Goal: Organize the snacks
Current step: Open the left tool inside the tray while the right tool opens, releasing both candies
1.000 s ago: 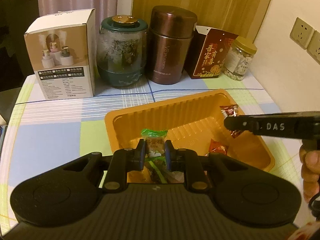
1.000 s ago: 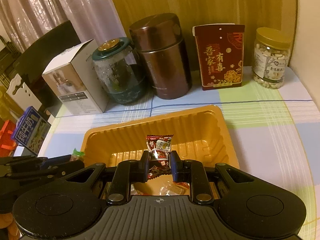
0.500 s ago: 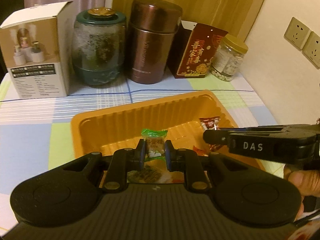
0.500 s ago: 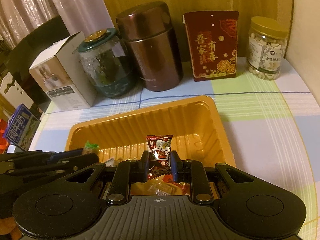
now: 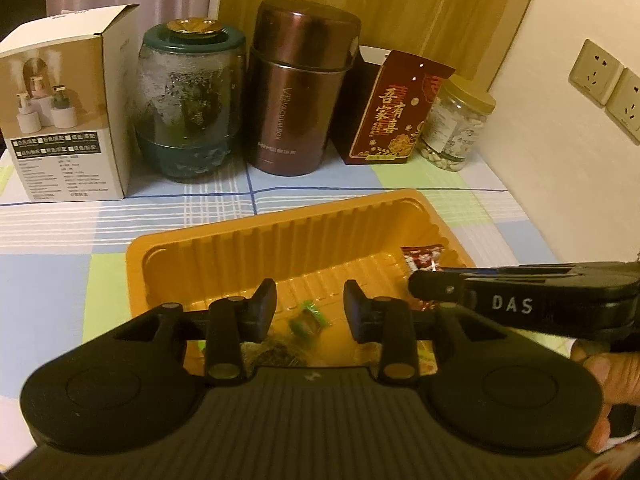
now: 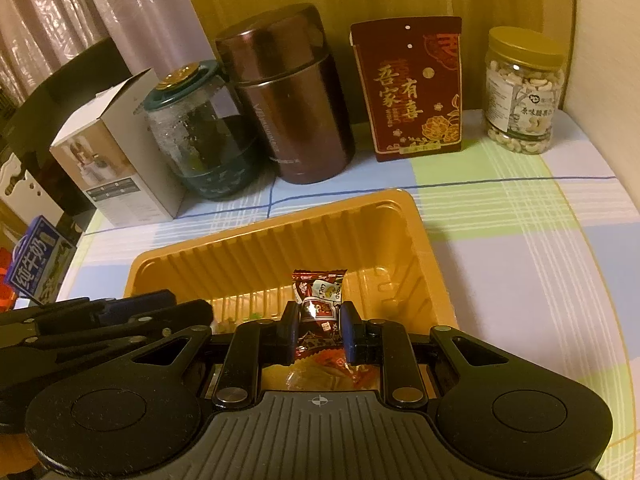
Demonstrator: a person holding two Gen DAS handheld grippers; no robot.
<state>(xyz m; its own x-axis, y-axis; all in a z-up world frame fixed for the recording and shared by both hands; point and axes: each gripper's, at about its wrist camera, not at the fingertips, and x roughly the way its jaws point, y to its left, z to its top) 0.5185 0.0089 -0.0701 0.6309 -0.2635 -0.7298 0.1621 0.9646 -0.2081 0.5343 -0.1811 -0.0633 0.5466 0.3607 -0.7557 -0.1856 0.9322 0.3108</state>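
An orange plastic tray sits on the checked tablecloth. My left gripper hangs over its near end with its jaws opening. A green-wrapped candy lies loose below them inside the tray, touching neither pad. My right gripper is shut on a red-wrapped candy above the tray's near right part. In the left wrist view that gripper reaches in from the right with the red candy at its tip. More wrapped snacks lie in the tray under the right gripper.
Along the back stand a white carton, a green-lidded glass jar, a brown canister, a red gift box and a jar of nuts. The wall with sockets bounds the right side. A milk carton stands off the table's left edge.
My left gripper's jaws have parted and the green candy has dropped from between them into the tray. The right gripper still grips the red candy.
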